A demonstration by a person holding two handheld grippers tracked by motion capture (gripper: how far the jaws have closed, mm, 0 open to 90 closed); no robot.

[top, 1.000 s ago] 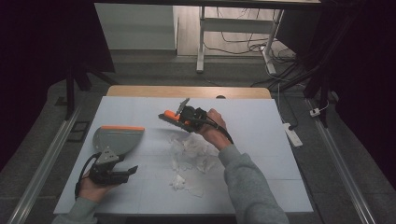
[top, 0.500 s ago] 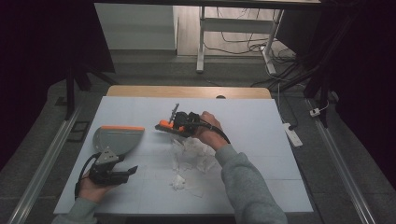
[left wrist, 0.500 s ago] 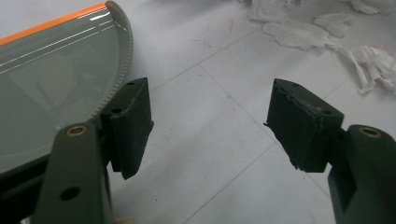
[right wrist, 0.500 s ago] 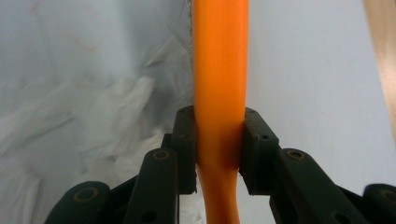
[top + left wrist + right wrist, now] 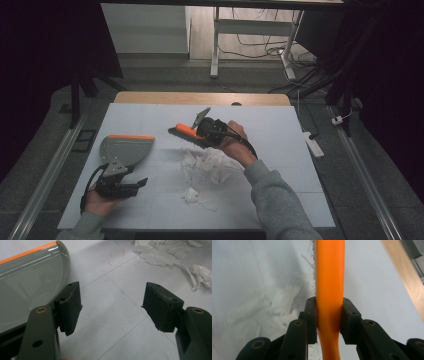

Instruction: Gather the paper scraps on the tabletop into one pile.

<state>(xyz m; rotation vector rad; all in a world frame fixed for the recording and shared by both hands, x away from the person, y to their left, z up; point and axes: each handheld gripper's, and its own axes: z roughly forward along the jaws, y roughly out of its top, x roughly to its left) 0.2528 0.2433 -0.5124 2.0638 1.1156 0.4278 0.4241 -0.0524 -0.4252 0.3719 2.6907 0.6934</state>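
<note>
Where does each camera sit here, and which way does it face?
High view: above the person's side, facing forward and down on the table; both forearms show, right claw holding the brush.
Left gripper view: rides the left claw, facing the dustpan and torn paper; jaws apart.
Right gripper view: rides the right claw, looking along the brush.
All three show paper.

Open tongs [image 5: 111,307] beside dustpan [image 5: 27,285], near tissue scraps [image 5: 175,255].

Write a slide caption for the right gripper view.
Right hand-held gripper shut on the orange plastic brush handle, above crumpled white paper scraps on the white table.
</note>
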